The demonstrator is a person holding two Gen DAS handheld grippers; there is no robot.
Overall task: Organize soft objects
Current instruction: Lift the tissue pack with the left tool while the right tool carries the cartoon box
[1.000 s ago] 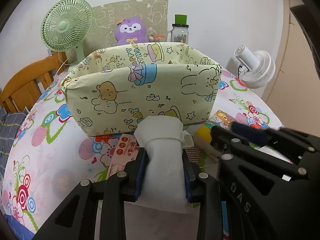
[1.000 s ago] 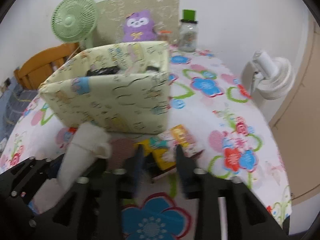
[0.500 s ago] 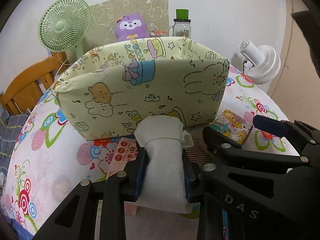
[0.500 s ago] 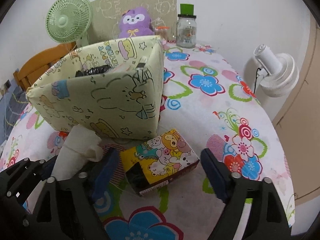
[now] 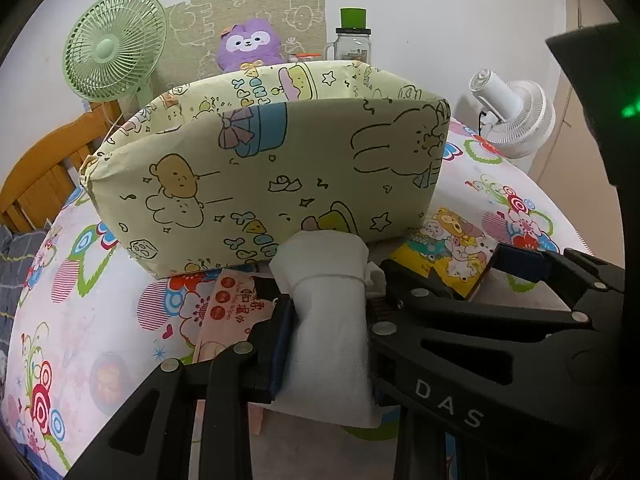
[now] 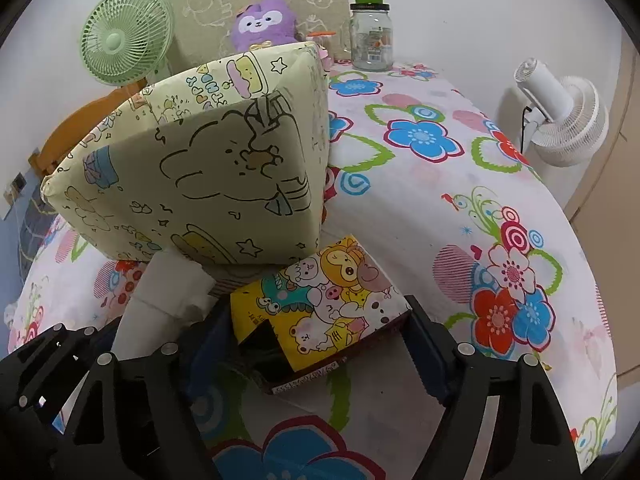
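Clamped between the blue pads of the left gripper (image 5: 326,344) is a white rolled cloth (image 5: 328,332), its upper end reaching the front wall of the yellow cartoon-print fabric bin (image 5: 272,176). The right gripper (image 6: 316,344) is held with its fingers spread wide on either side of a colourful animal-print pack (image 6: 320,308), which lies on the floral tablecloth (image 6: 440,208) just beside the bin's near corner; whether the pads touch the pack cannot be told.

From the left wrist, a pink printed packet (image 5: 228,312) is seen lying flat under the cloth roll, a little of the bin's inner back wall is shown, and the right gripper's black frame is seen crossing beside the roll. From the right wrist, the bin's side wall and the open stretch of tablecloth to its right are revealed. A green fan (image 6: 126,36), a purple plush toy (image 6: 264,24), a glass jar (image 6: 370,36) and a white fan (image 6: 560,108) are seen behind.
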